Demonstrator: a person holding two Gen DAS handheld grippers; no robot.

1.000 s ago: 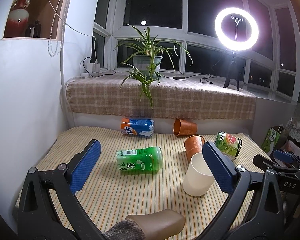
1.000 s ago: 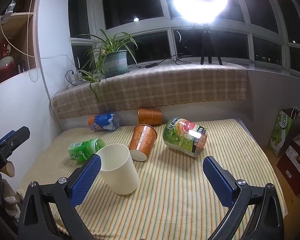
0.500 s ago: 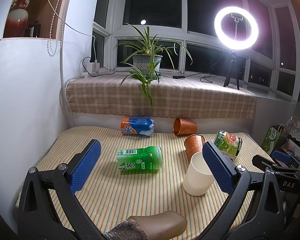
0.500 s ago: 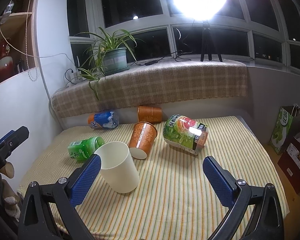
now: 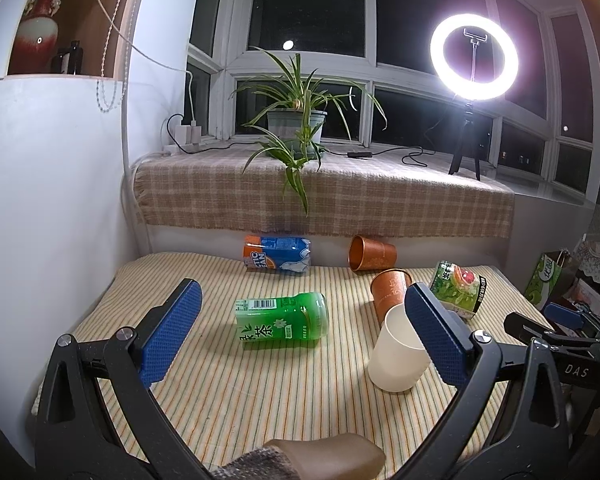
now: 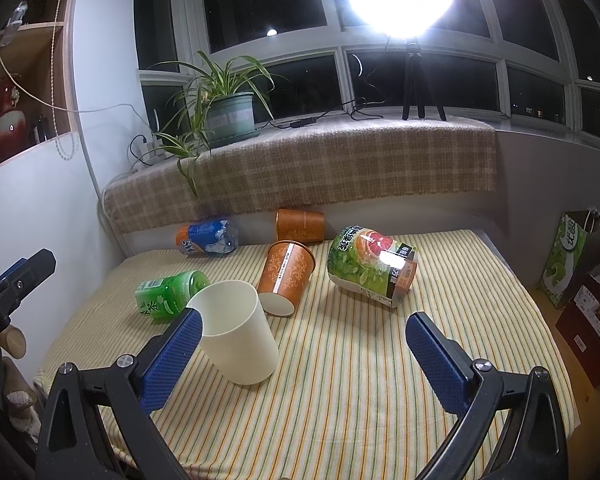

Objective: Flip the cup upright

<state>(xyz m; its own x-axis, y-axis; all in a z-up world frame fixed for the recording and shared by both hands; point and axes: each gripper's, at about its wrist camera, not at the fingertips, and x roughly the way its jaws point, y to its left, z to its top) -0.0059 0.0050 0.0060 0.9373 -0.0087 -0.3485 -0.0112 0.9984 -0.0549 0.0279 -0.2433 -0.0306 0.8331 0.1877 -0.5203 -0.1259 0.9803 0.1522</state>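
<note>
A cream cup (image 6: 236,332) lies tipped on the striped cloth, its mouth facing away and up to the left; it also shows in the left wrist view (image 5: 398,350), partly behind my left gripper's right finger. Two orange cups lie on their sides: one mid-table (image 6: 286,278) (image 5: 390,290) and one at the back wall (image 6: 300,225) (image 5: 372,253). My left gripper (image 5: 300,332) is open and empty above the near table. My right gripper (image 6: 302,358) is open and empty, its left finger (image 6: 172,358) just beside the cream cup.
A green tea bottle (image 5: 282,322), a blue and orange bottle (image 5: 278,254) and a green and pink tub (image 6: 370,270) lie on the table (image 6: 360,380). A potted plant (image 5: 296,128) and ring light (image 5: 474,58) stand on the sill. Bags (image 6: 572,264) sit right of the table.
Both grippers have crept slightly forward toward the table. Nothing on the table has moved.
</note>
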